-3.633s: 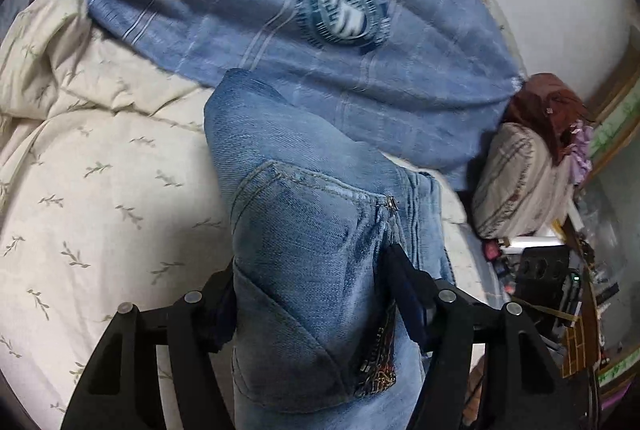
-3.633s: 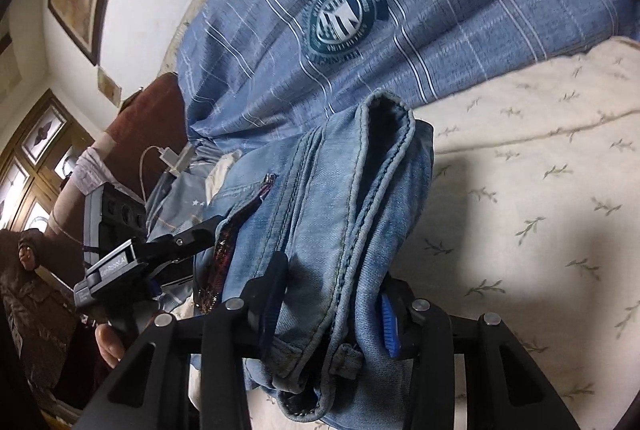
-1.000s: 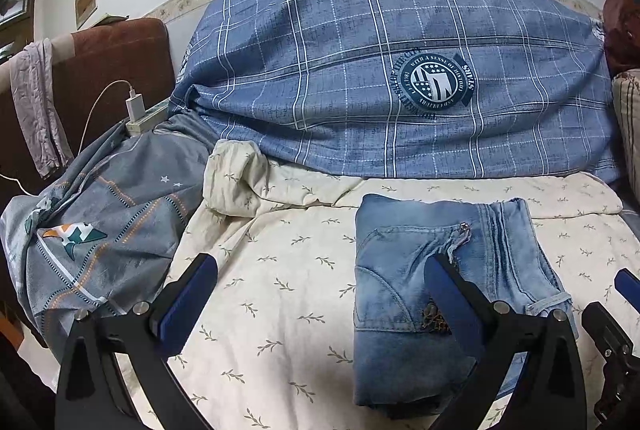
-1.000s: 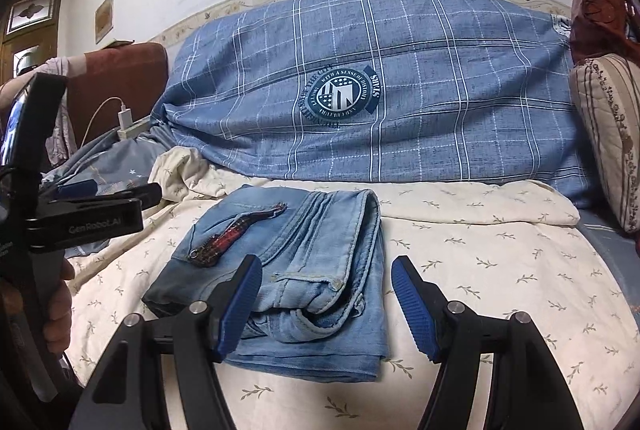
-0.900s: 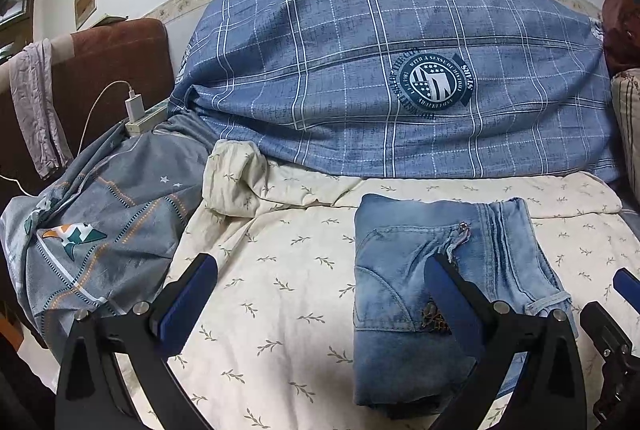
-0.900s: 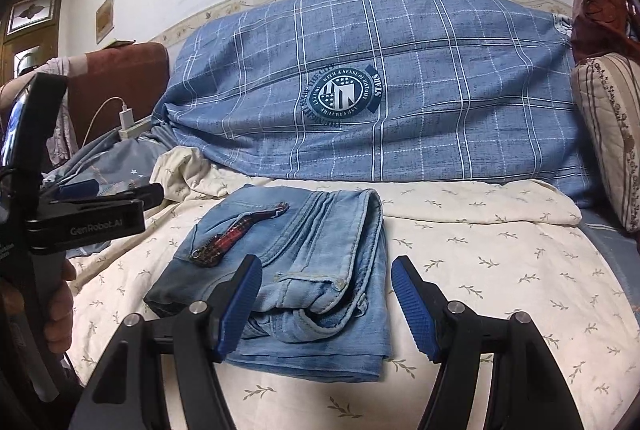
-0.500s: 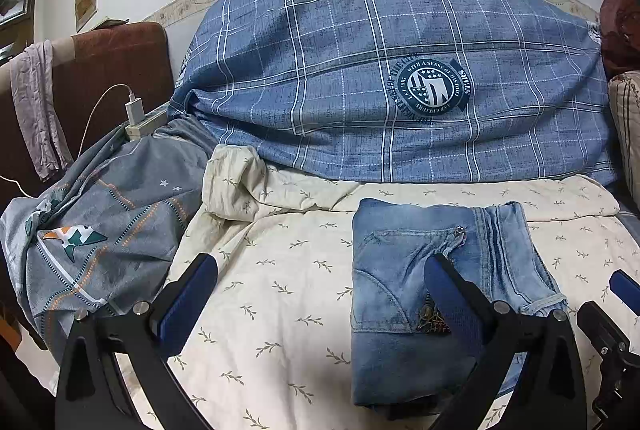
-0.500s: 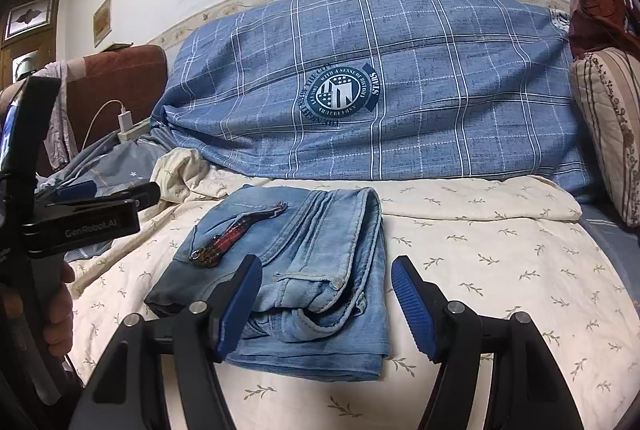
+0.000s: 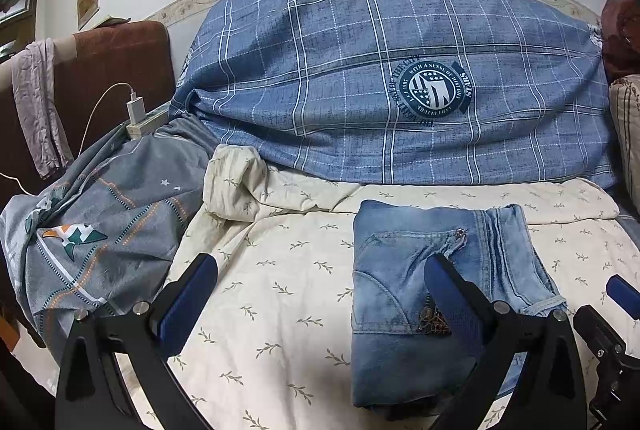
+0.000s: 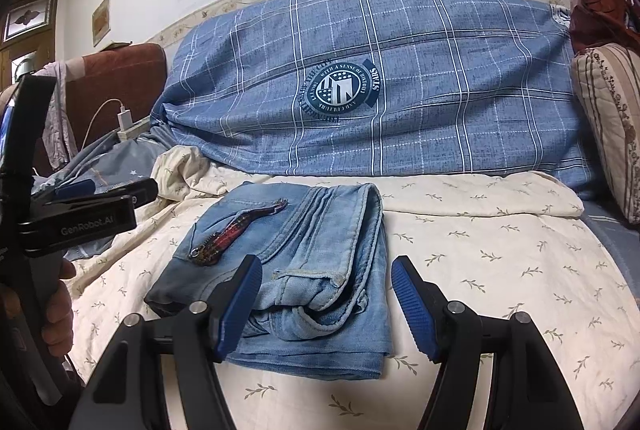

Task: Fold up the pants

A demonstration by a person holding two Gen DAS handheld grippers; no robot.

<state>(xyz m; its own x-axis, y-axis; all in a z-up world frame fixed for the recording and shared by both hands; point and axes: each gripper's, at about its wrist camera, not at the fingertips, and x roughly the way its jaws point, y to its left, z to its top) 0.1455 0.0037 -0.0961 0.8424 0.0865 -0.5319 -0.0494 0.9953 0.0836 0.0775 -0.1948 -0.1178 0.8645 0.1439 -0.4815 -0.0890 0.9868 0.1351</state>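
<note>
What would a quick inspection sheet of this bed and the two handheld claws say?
Surface: cream leaf-print bedspread, rumpled at its far left corner.
Job's things: blue denim pants folded into a compact stack, lying flat.
Clutter: grey patterned quilt; big blue plaid cushion; striped beige pillow.
Grippers: left gripper open, empty; right gripper open, empty, above the pants' near edge.
Cables: white charger with cord on a power strip.
Surroundings: brown headboard, framed pictures on the wall.
</note>
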